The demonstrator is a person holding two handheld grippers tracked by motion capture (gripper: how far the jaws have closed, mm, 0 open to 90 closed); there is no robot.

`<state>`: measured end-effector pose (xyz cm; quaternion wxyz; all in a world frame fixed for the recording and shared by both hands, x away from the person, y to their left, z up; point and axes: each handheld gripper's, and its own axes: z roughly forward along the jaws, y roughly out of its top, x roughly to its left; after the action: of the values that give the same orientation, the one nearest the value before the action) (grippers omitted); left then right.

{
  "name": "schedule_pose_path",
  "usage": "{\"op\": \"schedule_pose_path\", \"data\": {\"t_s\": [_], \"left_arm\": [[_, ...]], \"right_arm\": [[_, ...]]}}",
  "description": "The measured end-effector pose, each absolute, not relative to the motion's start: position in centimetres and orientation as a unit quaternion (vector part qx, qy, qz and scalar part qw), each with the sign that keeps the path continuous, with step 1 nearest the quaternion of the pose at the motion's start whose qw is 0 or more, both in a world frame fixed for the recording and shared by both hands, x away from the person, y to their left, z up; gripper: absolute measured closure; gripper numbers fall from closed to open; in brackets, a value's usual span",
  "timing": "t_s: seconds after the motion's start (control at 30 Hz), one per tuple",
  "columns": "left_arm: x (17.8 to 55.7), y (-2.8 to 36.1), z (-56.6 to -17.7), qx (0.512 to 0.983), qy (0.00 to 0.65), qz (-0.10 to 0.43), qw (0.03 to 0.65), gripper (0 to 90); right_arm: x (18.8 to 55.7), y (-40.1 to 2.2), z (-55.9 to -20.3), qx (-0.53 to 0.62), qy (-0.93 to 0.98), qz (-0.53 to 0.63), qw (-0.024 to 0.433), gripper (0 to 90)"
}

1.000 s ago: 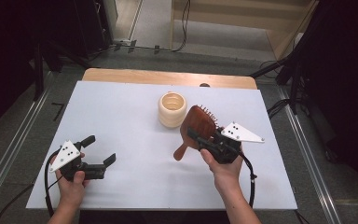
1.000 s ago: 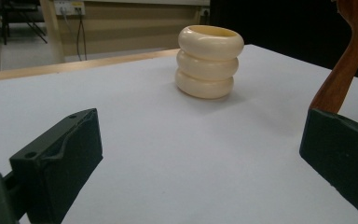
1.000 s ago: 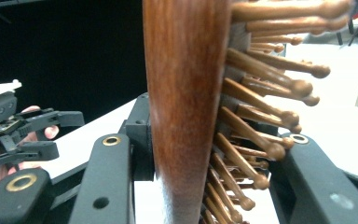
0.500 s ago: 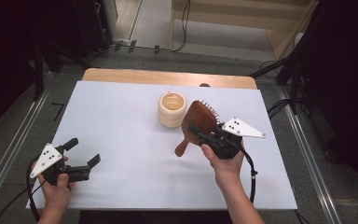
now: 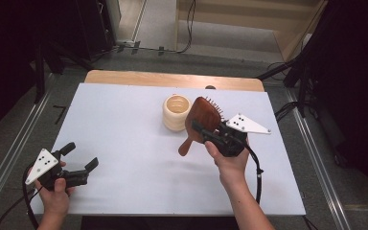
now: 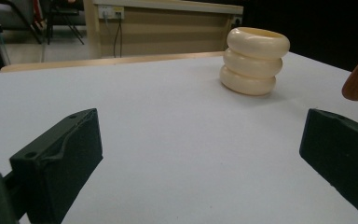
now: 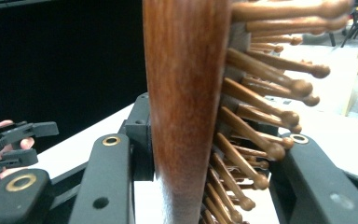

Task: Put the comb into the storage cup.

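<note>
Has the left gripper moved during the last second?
Yes. The left gripper has moved toward the table's near-left corner, away from the cream ring holder.

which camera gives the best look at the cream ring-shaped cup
The left gripper view: the cream cup stands side-on and unblocked, showing three stacked rings and an open rim. The high view shows it smaller, from above, beside the wooden hairbrush. In the right gripper view I cannot make it out behind the brush.

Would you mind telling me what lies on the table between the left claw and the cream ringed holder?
Nothing: the high view shows bare white table between the open left claw and the cream ringed holder; the left gripper view agrees.
</note>
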<state>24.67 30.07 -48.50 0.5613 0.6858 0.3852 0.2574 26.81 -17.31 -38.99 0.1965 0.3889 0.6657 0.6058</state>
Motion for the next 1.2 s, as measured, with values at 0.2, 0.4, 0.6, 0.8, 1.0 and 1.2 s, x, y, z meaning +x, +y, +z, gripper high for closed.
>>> {"op": "schedule_pose_path", "data": {"t_s": [0.2, 0.4, 0.6, 0.8, 1.0, 1.2], "left_arm": [[24.7, 29.7, -48.6, 0.694, 0.381, 0.259, 0.553, 0.0], [24.7, 29.7, -48.7, 0.693, 0.383, 0.259, 0.553, 0.0], [24.7, 29.8, -48.7, 0.69, 0.386, 0.26, 0.554, 0.0], [24.7, 29.8, -48.7, 0.69, 0.386, 0.262, 0.553, 0.0], [24.7, 29.8, -48.7, 0.688, 0.389, 0.263, 0.553, 0.0], [24.7, 29.9, -48.7, 0.687, 0.391, 0.264, 0.553, 0.0]], "right_arm": [[27.3, -17.2, -38.4, 0.391, 0.661, 0.61, 0.197, 54.2], [27.8, -17.2, -37.9, 0.39, 0.661, 0.61, 0.197, 54.2], [28.4, -17.4, -37.5, 0.394, 0.657, 0.611, 0.203, 54.2], [28.8, -17.5, -37.2, 0.395, 0.655, 0.611, 0.204, 54.2], [29.4, -17.8, -36.7, 0.397, 0.652, 0.612, 0.207, 54.2], [30.0, -17.9, -36.3, 0.401, 0.647, 0.614, 0.208, 54.2]]}}
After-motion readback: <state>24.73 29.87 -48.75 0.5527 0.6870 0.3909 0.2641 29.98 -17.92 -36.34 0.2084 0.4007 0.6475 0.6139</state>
